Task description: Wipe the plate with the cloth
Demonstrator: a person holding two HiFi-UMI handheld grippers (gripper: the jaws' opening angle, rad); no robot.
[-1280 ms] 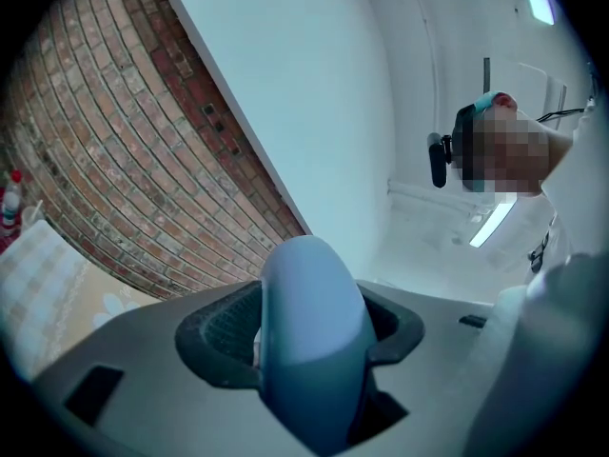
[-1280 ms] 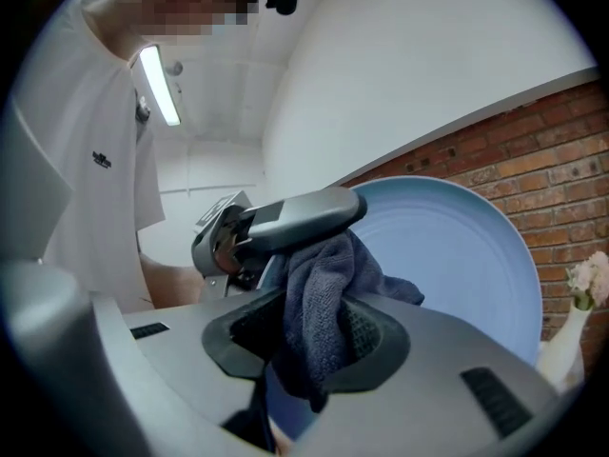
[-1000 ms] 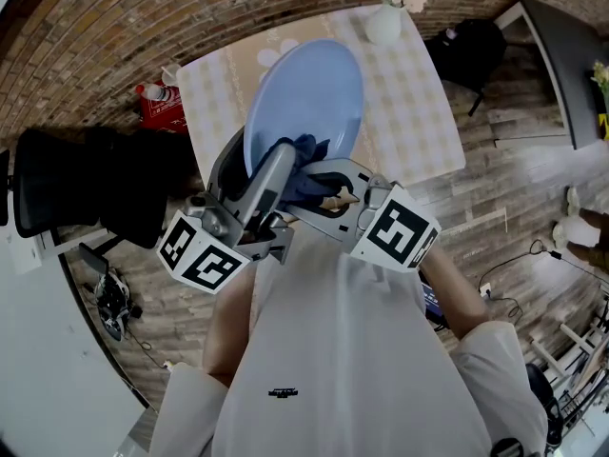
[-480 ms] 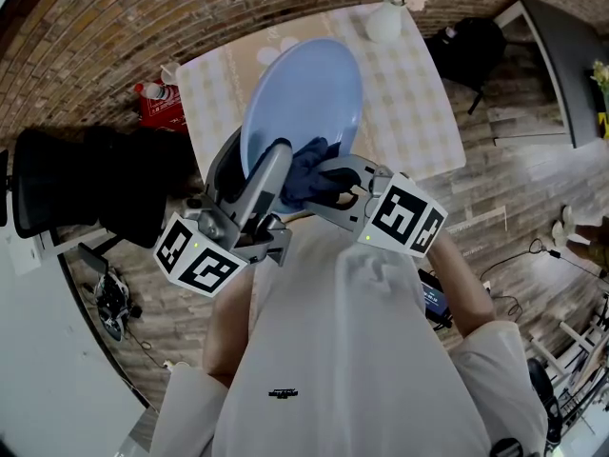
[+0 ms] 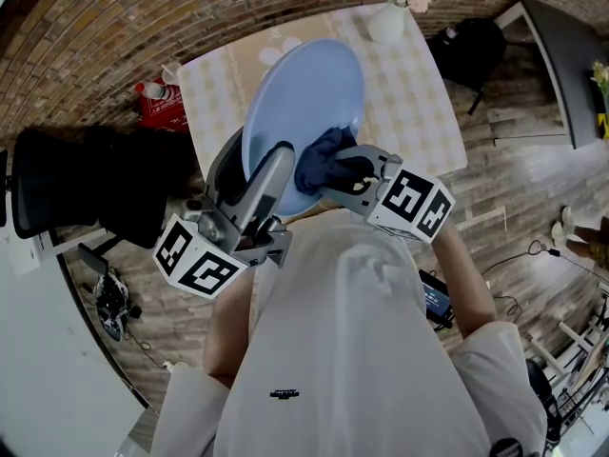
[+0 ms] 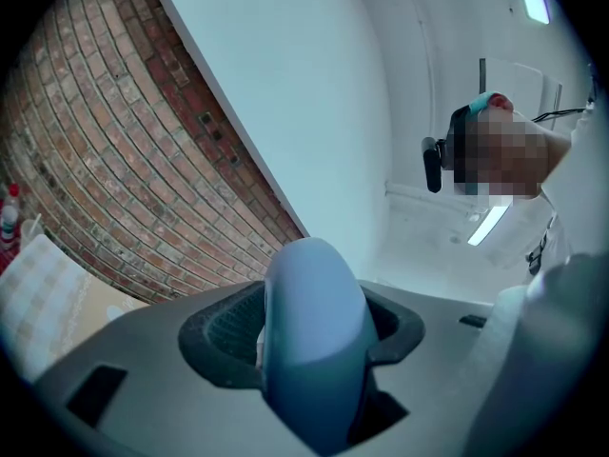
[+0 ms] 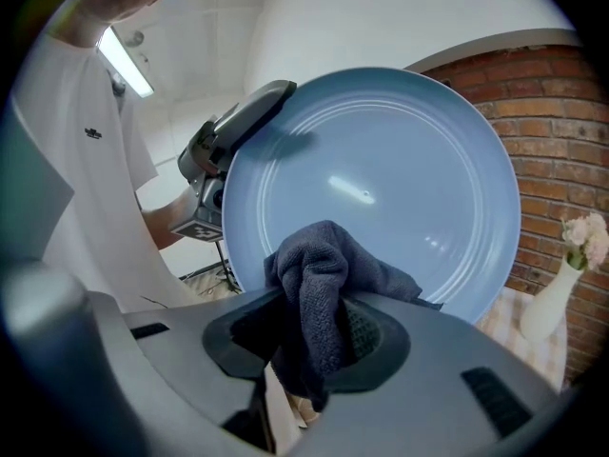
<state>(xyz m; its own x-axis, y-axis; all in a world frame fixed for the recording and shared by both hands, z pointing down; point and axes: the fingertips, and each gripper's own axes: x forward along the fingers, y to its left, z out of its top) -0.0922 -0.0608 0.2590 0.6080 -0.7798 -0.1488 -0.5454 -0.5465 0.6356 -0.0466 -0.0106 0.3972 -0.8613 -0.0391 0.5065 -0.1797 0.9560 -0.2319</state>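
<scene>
Rightward over the plate (image 5: 306, 89) slid the right gripper (image 5: 331, 168), clamped on the cloth (image 5: 322, 152); the left gripper (image 5: 273, 160) pinches the plate's rim.

The round blue plate (image 5: 306, 89) hangs above the checked table (image 5: 419, 112), left gripper (image 5: 269, 177) on its lower-left edge, dark cloth (image 5: 320, 157) in the right gripper (image 5: 350, 173) against its face.

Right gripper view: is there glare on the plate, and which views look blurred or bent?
Right gripper view: bright glints on the plate, cloth sharp. Left gripper view: the near plate rim looks soft. Head view: wide lens bends the brickwork.
</scene>
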